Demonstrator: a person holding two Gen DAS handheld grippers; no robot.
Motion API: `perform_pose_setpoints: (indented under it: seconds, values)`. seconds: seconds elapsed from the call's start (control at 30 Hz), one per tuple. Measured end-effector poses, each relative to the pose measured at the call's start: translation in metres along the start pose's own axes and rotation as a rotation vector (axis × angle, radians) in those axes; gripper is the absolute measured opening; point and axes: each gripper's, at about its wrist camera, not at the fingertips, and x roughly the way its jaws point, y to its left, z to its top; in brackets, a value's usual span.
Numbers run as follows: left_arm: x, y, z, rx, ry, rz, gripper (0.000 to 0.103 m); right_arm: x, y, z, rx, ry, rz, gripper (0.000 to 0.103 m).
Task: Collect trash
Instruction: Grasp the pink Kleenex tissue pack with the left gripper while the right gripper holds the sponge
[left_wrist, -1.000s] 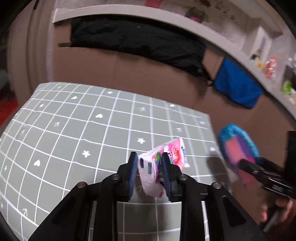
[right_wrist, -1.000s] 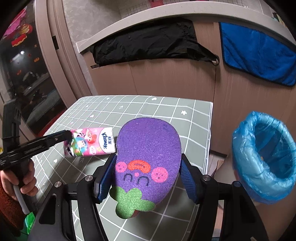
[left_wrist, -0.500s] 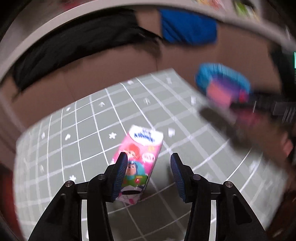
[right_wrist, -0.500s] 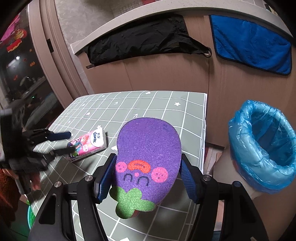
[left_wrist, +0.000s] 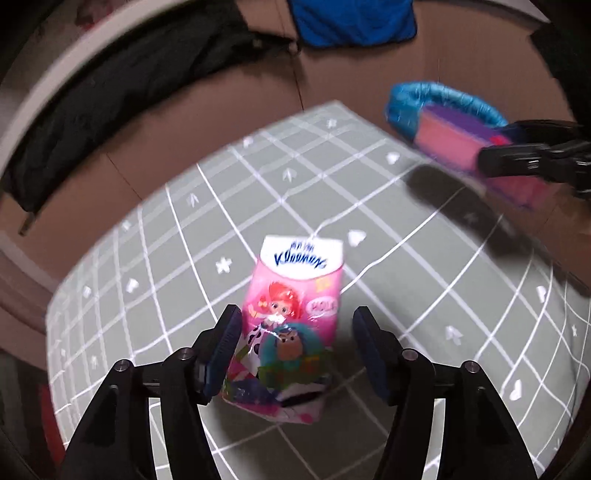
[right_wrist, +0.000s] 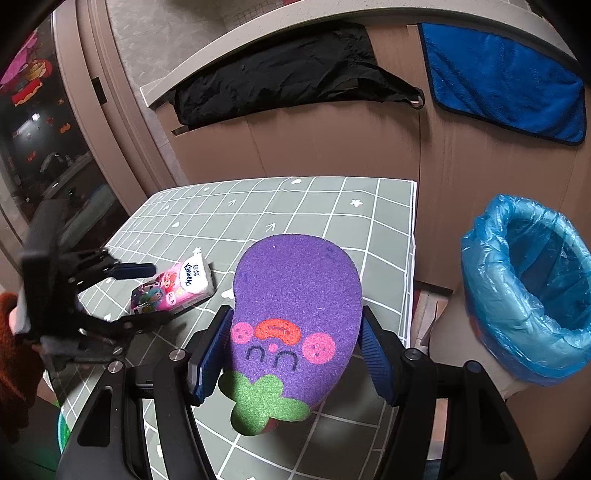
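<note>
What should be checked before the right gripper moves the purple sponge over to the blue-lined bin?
1. Right gripper shut on purple sponge: ok.
2. Blue-lined bin mouth open: ok.
3. Bin contents: cannot tell.
4. Path from sponge to bin free of objects: ok.
5. Left gripper open, not holding the tissue pack: ok.
6. Tissue pack resting on the checked mat: ok.

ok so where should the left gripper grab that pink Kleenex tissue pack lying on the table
Grip the pink Kleenex tissue pack across its two long side edges near the cartoon-printed end. It lies flat on the grey grid tablecloth, lengthwise between the open left gripper, so come straight down from above.
</note>
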Motion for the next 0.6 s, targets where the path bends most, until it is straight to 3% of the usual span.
perform_pose_setpoints:
  seconds: [0.07,0.1,0.2,0.33,0.47,0.53,0.6]
  values:
    - [0.012,0.006,0.002,-0.016,0.028,-0.001,0.069,0.001,0.001,-0.001,-0.005,0.006,0.001,0.063]
    - [0.015,0.014,0.004,-0.050,0.034,-0.027,0.074,0.001,0.001,-0.001,-0.008,0.009,0.001,0.063]
    - [0.026,0.040,0.004,-0.200,0.064,-0.118,0.075,0.002,0.002,-0.001,-0.014,0.015,0.003,0.063]
    - [0.025,0.054,0.004,-0.299,0.048,-0.052,0.075,0.004,0.004,0.000,-0.024,0.018,0.007,0.063]
    - [0.010,0.057,-0.003,-0.390,-0.010,-0.068,0.069,0.007,0.006,0.001,-0.035,0.022,0.008,0.063]
    - [0.008,0.059,-0.006,-0.440,-0.009,-0.102,0.060,0.009,0.008,0.001,-0.037,0.026,0.012,0.063]
    - [0.007,0.062,-0.010,-0.468,-0.007,-0.114,0.057,0.010,0.010,0.001,-0.044,0.028,0.016,0.063]
